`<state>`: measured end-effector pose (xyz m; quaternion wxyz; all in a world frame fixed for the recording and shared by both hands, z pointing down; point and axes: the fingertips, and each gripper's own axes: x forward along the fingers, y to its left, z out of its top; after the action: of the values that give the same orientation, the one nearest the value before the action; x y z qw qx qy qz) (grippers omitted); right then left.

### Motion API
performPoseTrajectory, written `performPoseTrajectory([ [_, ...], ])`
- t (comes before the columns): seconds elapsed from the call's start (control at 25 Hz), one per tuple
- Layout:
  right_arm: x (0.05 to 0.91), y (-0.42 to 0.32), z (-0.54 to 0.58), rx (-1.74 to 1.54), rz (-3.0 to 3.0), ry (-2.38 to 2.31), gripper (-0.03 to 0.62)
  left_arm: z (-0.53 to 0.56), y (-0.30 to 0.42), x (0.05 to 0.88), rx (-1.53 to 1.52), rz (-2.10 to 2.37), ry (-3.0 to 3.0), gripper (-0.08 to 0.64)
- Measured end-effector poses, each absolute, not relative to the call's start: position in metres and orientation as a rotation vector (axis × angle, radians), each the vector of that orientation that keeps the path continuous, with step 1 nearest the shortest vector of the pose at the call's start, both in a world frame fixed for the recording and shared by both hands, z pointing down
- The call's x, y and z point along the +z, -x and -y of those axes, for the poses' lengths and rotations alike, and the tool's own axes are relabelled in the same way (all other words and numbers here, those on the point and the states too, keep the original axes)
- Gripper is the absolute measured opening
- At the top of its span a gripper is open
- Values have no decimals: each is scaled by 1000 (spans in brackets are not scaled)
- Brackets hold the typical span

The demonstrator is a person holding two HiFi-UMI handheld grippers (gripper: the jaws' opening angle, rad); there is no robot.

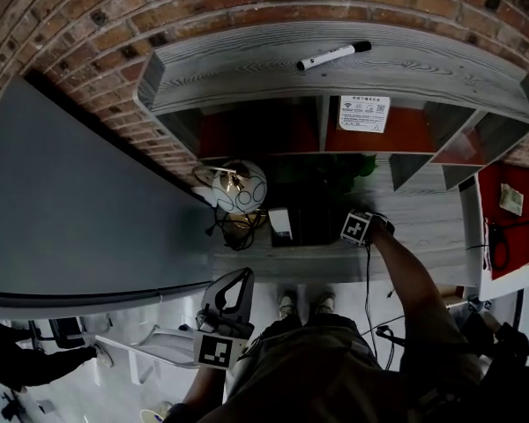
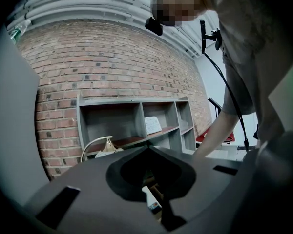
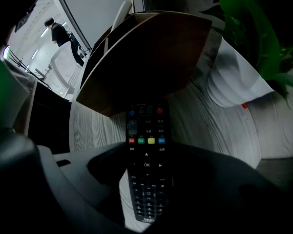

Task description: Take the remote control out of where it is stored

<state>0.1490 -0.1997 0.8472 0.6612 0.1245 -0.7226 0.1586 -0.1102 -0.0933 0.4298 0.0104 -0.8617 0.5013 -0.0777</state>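
- The black push-button remote control (image 3: 145, 130) lies face up on the grey wood-grain counter (image 3: 210, 130), its top end at the edge of a brown wooden box (image 3: 146, 57).
- The right hand-held gripper (image 3: 149, 151) straddles its lower half, jaws wide apart, not clamping.
- The left hand-held gripper (image 2: 149, 149) has its jaws together, empty.
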Motion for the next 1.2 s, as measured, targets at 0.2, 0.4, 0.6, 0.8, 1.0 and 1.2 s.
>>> performPoseTrajectory([
  [0.2,848,-150,198,354,1635,-291,247,92,111,435,-254,-1579,2699,11],
  [0.4,855,-143,199,350,1675,-274,247,90,108,435,-245,-1582,2700,11],
  [0.6,850,-145,199,339,1656,-290,249,87,110,436,-252,-1591,2693,11],
  [0.8,854,-139,195,353,1682,-272,249,84,111,438,-263,-1594,2691,11],
  [1.0,850,-148,199,361,1658,-325,249,82,112,437,-261,-1600,2686,11],
  [1.2,849,-152,198,371,1635,-329,249,80,112,439,-265,-1609,2688,11],
])
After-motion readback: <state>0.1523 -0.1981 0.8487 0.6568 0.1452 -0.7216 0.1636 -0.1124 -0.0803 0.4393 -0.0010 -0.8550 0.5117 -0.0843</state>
